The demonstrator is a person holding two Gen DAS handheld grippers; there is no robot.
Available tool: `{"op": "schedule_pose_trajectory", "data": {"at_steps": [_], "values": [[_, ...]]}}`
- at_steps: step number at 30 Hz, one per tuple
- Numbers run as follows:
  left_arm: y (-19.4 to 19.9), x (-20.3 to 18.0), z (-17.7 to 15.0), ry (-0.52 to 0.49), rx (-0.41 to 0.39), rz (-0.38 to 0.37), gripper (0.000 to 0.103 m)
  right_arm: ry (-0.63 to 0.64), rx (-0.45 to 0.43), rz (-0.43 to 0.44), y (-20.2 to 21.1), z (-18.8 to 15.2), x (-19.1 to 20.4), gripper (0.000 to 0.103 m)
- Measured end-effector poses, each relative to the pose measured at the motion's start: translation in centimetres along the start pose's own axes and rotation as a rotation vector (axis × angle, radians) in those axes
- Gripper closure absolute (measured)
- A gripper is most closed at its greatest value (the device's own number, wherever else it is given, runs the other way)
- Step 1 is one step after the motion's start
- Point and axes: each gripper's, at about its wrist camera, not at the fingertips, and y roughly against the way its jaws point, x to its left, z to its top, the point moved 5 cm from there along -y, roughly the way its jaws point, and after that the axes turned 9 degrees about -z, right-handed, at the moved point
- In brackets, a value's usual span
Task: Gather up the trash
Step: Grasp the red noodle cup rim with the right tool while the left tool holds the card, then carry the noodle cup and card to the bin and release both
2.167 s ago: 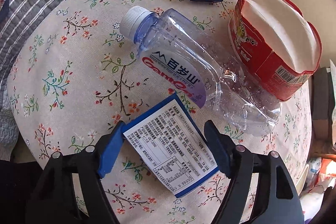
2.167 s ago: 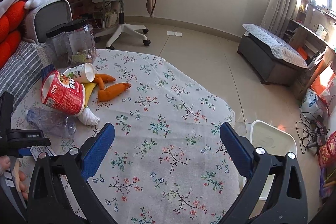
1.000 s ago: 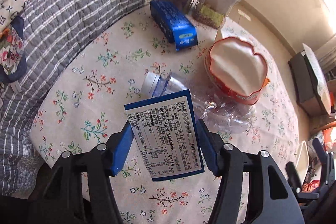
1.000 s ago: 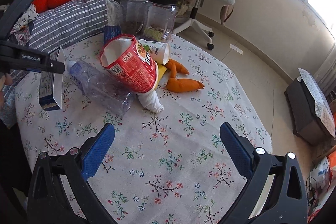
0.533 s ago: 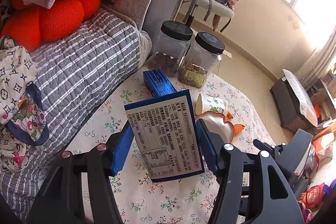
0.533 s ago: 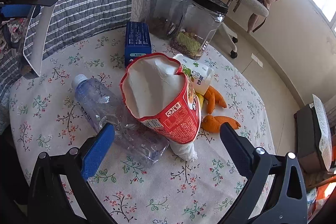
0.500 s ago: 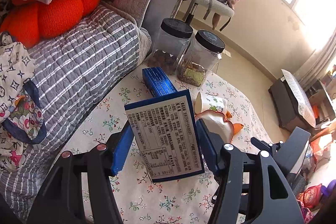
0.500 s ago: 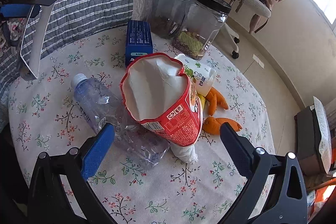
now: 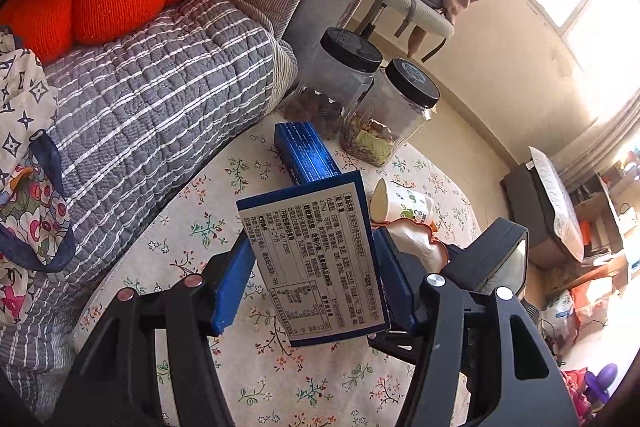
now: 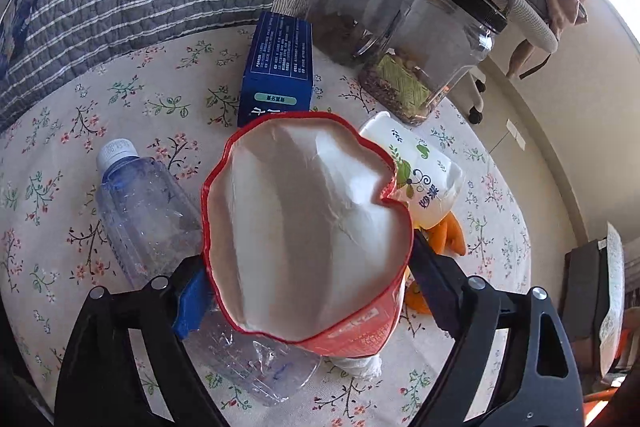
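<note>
Now my left gripper (image 9: 314, 281) is clamped on the flat blue-edged card box (image 9: 316, 263), lifted off the floral tablecloth (image 9: 208, 227) for binning. My right gripper (image 10: 308, 277) straddles the red paper noodle cup (image 10: 304, 231), jaws touching its sides; at ten o'clock lies the clear plastic bottle (image 10: 148, 211).

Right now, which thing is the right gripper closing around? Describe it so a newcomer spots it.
On the floral tablecloth, in front of two black-lidded jars, the red paper tub sits between the right gripper's fingers. Unlike the clear bottle and blue box beside it, it gapes open, white inside, rim crumpled.
</note>
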Motion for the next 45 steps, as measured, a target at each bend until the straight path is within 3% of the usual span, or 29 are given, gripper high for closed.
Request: {"op": "schedule_pose_trajectory", "data": {"at_steps": [10,25,29,32,34,45], "values": [[0.2,-0.7,0.0,-0.025,-0.025,0.019,0.044,-0.409,-0.075,0.176,3.7,0.1,-5.7,0.031],[0.1,-3.9,-0.7,-0.107,-0.074,0.006,0.044,-0.687,-0.175,0.212,9.6,-2.6,-9.8,0.031],[-0.2,-5.2,-1.0,-0.123,-0.073,-0.005,0.044,-0.834,-0.184,0.301,11.1,-4.6,-11.5,0.031],[-0.3,-6.2,-1.3,-0.138,-0.074,-0.014,0.044,-0.844,-0.151,0.204,11.1,-6.0,-12.8,0.031],[-0.5,-7.0,-1.6,-0.154,-0.072,-0.017,0.044,-0.890,-0.097,0.235,10.1,-7.6,-13.3,0.031],[-1.6,-13.3,-4.4,-0.259,-0.050,-0.079,0.044,-0.897,-0.112,0.106,13.9,-13.4,-15.6,0.030]]}}
